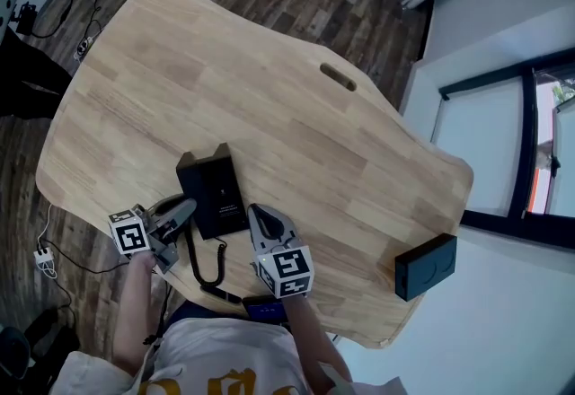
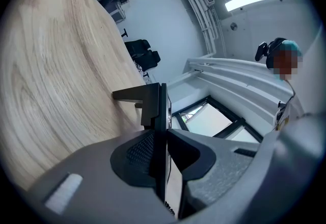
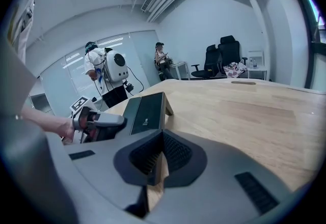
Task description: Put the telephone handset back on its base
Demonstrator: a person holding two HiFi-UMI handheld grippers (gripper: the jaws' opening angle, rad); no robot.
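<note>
The black telephone base [image 1: 216,189] stands tilted on its foot near the table's front edge. My left gripper [image 1: 186,209] is at the base's left side, shut on the dark handset [image 1: 169,204]. In the right gripper view the handset [image 3: 104,131] sits in the left gripper [image 3: 100,122], right beside the base [image 3: 146,111]. The left gripper view shows a thin black edge clamped between the pads [image 2: 140,154], in line with the base [image 2: 153,100] seen edge-on. A coiled cord [image 1: 205,263] trails toward the person. My right gripper [image 1: 256,212] rests just right of the base, shut and empty [image 3: 161,136].
A black box [image 1: 427,266] stands at the table's right front corner. There is a slot [image 1: 338,76] in the tabletop [image 1: 269,106] at the back. Cables lie on the floor at left. People and office chairs [image 3: 224,55] are beyond the table.
</note>
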